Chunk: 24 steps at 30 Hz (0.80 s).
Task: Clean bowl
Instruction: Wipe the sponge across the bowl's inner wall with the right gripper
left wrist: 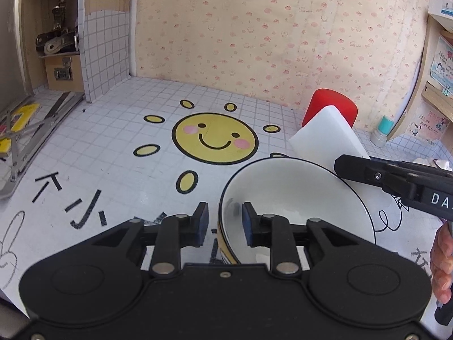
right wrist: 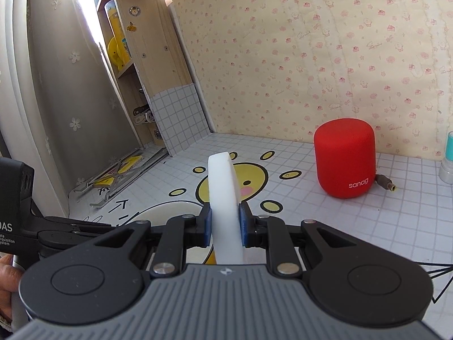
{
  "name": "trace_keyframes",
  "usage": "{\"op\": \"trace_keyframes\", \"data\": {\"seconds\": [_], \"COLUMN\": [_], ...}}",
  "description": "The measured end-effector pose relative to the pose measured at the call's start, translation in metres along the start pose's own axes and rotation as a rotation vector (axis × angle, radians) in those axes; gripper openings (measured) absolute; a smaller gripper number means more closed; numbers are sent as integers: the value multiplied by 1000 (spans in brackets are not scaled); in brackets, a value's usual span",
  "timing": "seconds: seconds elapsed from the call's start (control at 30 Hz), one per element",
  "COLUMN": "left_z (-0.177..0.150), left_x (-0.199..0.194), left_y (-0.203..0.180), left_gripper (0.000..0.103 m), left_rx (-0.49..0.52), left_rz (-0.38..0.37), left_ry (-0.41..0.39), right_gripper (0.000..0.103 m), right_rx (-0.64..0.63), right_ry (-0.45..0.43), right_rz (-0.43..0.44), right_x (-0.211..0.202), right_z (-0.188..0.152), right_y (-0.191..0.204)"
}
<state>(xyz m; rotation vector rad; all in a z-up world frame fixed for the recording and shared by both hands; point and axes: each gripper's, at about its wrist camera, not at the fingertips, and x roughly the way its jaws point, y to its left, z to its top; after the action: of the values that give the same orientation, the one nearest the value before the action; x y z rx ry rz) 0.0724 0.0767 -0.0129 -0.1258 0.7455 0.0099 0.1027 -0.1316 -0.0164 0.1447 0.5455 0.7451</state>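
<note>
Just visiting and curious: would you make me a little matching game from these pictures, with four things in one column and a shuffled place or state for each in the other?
Things:
1. white sponge
2. bowl
3. red speaker
4. smiling sun picture

Places or states:
A. printed flat on the tiled tabletop
B. pinched between the right gripper's blue pads
C. standing upright near the back wall, a cable beside it
D. tilted, its rim between the left gripper's parted pads

Pairs: 1-B, 2-D, 3-C, 4-A
</note>
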Motion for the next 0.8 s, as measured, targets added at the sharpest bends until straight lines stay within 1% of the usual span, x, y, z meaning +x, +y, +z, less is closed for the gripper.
{"op": "trace_keyframes", "data": {"seconds": [0.03,0.1,0.17,0.23,0.27,0.3,0.4,0.5,0.6,0.7,0.8], "left_z": [4,10,16,19,19,17,11,7,1,-4,-4], "left_x": [0,2,8,16,19,21,19,16,11,8,7], "left_y": [2,4,6,8,8,7,2,6,4,-2,0], "left_gripper": [46,47,46,39,28,25,24,21,20,20,20], "left_rx": [8,24,54,53,55,59,69,-6,-51,-46,-53], "left_rz": [-6,-26,-78,-111,-132,-153,-132,-113,-61,-22,-22], "left_ry": [-5,-12,3,42,64,75,56,47,36,21,19], "right_gripper": [21,21,21,21,21,21,21,21,21,21,21], "right_rx": [0,-2,-3,-4,-4,-4,-6,-8,-8,-13,-29], "right_ry": [1,1,2,3,3,3,3,7,9,12,20], "right_rz": [0,0,-1,-3,-3,-4,-5,-9,-11,-8,-8], "right_x": [0,0,0,0,0,0,1,2,3,5,8], "right_z": [0,0,0,0,0,0,0,0,0,1,4], "right_y": [0,0,0,0,0,0,1,1,1,1,2]}}
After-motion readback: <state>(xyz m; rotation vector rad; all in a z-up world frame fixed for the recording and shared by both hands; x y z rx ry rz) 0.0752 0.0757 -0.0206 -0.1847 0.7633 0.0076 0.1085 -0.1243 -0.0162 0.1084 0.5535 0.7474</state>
